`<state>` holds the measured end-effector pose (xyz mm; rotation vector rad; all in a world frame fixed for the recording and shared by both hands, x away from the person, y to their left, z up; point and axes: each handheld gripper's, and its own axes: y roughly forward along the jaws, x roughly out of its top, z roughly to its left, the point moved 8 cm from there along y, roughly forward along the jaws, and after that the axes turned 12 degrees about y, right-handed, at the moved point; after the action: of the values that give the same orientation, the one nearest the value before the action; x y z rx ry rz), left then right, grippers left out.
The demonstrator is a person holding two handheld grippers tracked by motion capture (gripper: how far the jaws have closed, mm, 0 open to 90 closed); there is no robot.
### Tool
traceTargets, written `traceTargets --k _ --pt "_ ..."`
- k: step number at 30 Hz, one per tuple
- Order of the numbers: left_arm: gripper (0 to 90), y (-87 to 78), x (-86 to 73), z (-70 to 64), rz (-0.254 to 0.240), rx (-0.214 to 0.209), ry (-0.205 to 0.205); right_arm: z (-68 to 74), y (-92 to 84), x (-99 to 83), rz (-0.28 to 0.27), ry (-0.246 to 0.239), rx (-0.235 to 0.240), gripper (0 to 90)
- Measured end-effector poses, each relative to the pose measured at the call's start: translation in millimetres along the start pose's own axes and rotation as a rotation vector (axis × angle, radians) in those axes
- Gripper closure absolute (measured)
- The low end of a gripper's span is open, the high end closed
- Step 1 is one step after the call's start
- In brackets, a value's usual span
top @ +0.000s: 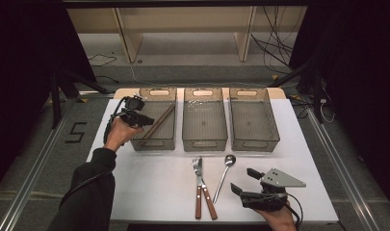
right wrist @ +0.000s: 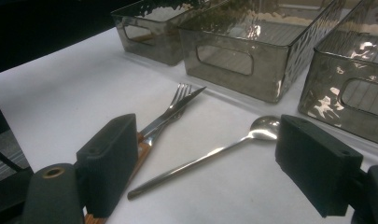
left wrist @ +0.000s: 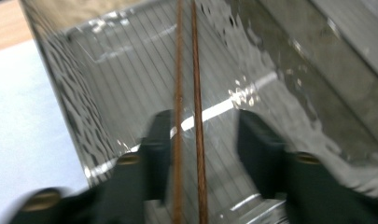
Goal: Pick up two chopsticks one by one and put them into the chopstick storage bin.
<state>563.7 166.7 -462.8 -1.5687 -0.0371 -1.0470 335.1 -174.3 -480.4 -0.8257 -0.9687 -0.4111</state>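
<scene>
High view puts your left gripper (top: 145, 119) over the near-left corner of the left bin (top: 154, 142), jaws partly apart. The chopsticks (top: 160, 121) lie slanted inside that bin, their near ends just under your gripper and the rest running away from it toward the far right corner. In the left gripper view the two chopsticks (left wrist: 186, 116) pass between your jaws, close to the left one, and neither pad visibly presses on them.

To the right of that gripper stand the middle bin (top: 204, 139) and the right bin (top: 253, 139). Your right gripper (top: 244, 180) rests near the front edge of the desk (top: 149, 187), jaws wide with nothing between them. Just to its left lies the spoon (top: 224, 177), and beyond that the fork (top: 198, 185) and knife (top: 205, 190), crossed. In the right gripper view the spoon (right wrist: 200, 156) lies ahead between the jaws, apart from both.
</scene>
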Motion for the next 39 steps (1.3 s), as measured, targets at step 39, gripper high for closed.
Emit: traceTargets --k 39 --pt "16.8 -77.1 -57.6 -86.5 -0.28 -0.147 0.024 4.4 8.5 5.9 0.024 -0.001 0.013 23.8"
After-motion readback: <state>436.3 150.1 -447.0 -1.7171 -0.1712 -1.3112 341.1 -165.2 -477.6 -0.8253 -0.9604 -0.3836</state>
